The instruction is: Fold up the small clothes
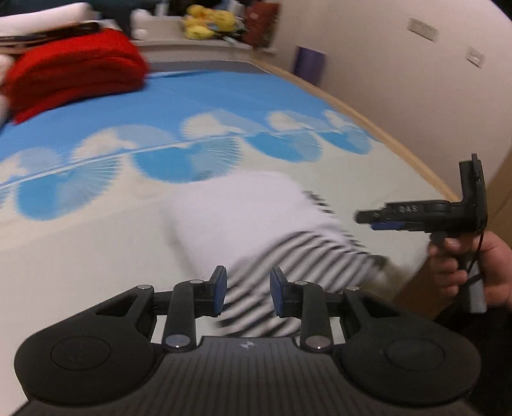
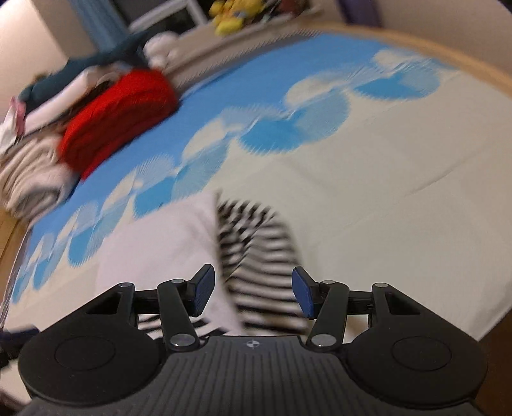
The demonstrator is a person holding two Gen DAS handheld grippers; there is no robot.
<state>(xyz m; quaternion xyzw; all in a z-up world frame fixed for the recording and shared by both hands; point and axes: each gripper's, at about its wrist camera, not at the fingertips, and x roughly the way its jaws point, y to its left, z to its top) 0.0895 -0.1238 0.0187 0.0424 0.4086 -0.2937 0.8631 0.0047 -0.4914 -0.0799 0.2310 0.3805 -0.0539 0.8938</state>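
Observation:
A small garment (image 1: 236,217), white with a black-and-white striped part, lies folded on the bedsheet (image 1: 80,249), blurred in both views. My left gripper (image 1: 249,292) hovers at its near striped edge, pads apart, nothing pinched between them. My right gripper (image 1: 363,217) shows at the right in the left wrist view, held by a hand (image 1: 467,265), beside the garment's right end. In the right wrist view the right gripper (image 2: 252,294) stands open above the striped part (image 2: 259,249), with the white part (image 2: 160,246) to the left.
The sheet is cream near me and blue with fan patterns farther off. A red folded cloth (image 1: 76,70) and a pile of clothes (image 2: 32,166) sit at the far left. Yellow plush toys (image 1: 208,20) stand behind. The bed's wooden edge (image 1: 368,115) runs along the right.

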